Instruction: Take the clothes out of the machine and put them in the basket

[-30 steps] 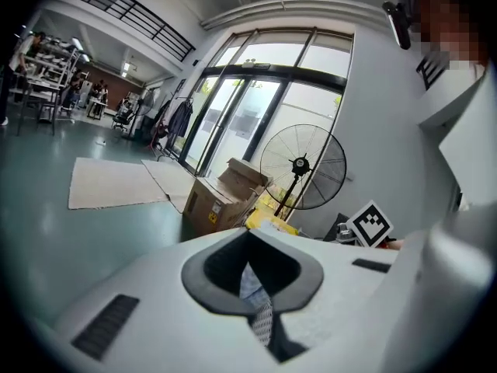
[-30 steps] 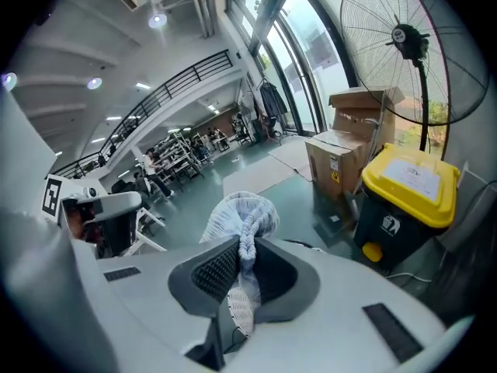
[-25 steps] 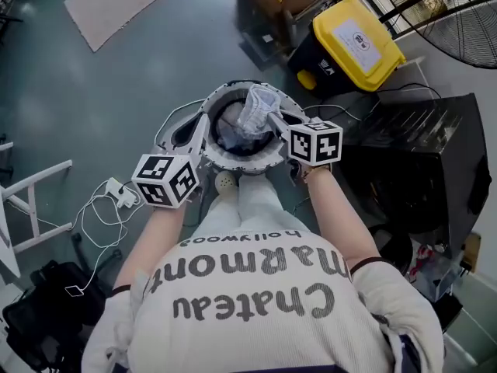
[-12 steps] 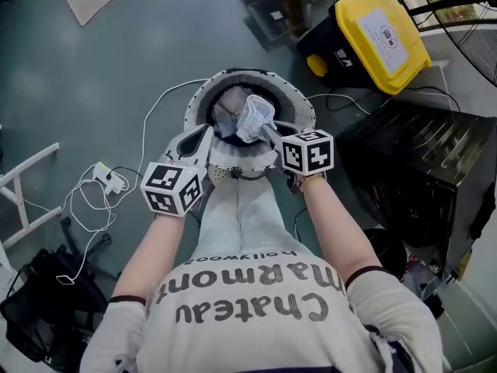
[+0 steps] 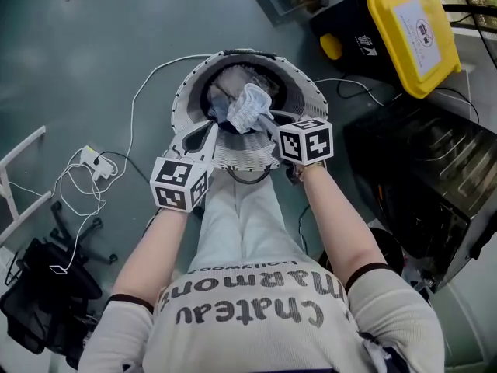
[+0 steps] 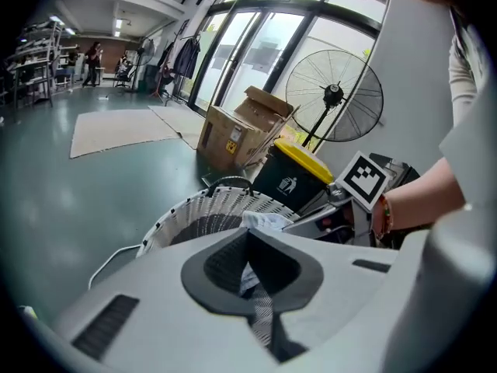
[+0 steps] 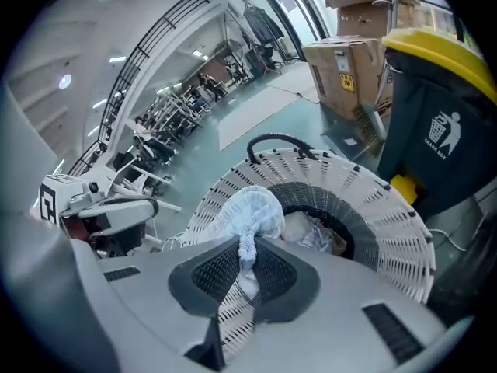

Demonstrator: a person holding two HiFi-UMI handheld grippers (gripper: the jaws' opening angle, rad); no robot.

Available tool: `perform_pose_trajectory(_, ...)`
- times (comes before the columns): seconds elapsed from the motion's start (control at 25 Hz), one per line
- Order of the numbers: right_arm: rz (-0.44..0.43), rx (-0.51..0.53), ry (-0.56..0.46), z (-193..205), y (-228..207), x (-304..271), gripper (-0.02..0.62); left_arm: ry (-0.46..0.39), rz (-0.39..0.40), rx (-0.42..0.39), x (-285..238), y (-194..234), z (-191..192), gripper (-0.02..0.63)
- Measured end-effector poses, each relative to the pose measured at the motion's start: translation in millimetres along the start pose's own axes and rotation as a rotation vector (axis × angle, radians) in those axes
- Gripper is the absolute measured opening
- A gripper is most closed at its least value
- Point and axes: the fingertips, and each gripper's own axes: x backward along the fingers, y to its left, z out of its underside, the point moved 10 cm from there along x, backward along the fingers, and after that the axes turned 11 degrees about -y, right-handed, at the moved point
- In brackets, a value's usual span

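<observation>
White plastic slats make up the round basket (image 5: 308,99) that stands on the grey-green floor (image 5: 93,61) just ahead of the person's knees, with a heap of grey and pale clothes (image 5: 224,92) lying inside it. The right gripper (image 5: 262,118) reaches over the near rim, its jaws pinching a bunched pale blue-white garment (image 5: 248,106) by a twisted fold. The garment's puffed body sits over the basket's mouth, above the heap; whether it touches the clothes below cannot be told. In the right gripper view the fold runs straight between the dark pads (image 7: 273,269), and the rest of the cloth balloons out past them. The left gripper (image 5: 210,130) is just beside the right one, at the basket's near-left rim. Its jaws are closed tip to tip, and the slats and a bit of cloth show through the slit behind the tips. A black bin with a yellow lid (image 5: 408,26) stands beyond the basket to the right, and a white cable (image 5: 85,179) lies looped on the floor to the left.
</observation>
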Motion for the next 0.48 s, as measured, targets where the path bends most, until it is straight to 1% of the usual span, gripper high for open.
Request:
perform_pose_trajectory(0.12,-0.01,0.014,0.027,5,-17,-17,0.061,0.017,-0.004,0.031,-17,6,20,0.009)
perform_pose_trajectory(0.24,-0.013,0.017,0.064,14,-33,-34,0.061,0.024,0.008,0.05,-32,9,37,0.009)
perform_pose_trajectory(0.4,-0.008,0.026,0.109,30,-53,-58,0.061,0.029,0.018,0.055,-48,15,57,0.008)
perform_pose_trajectory(0.48,0.003,0.052,0.132,38,-64,-70,0.061,0.025,0.022,0.057,-54,19,65,0.009)
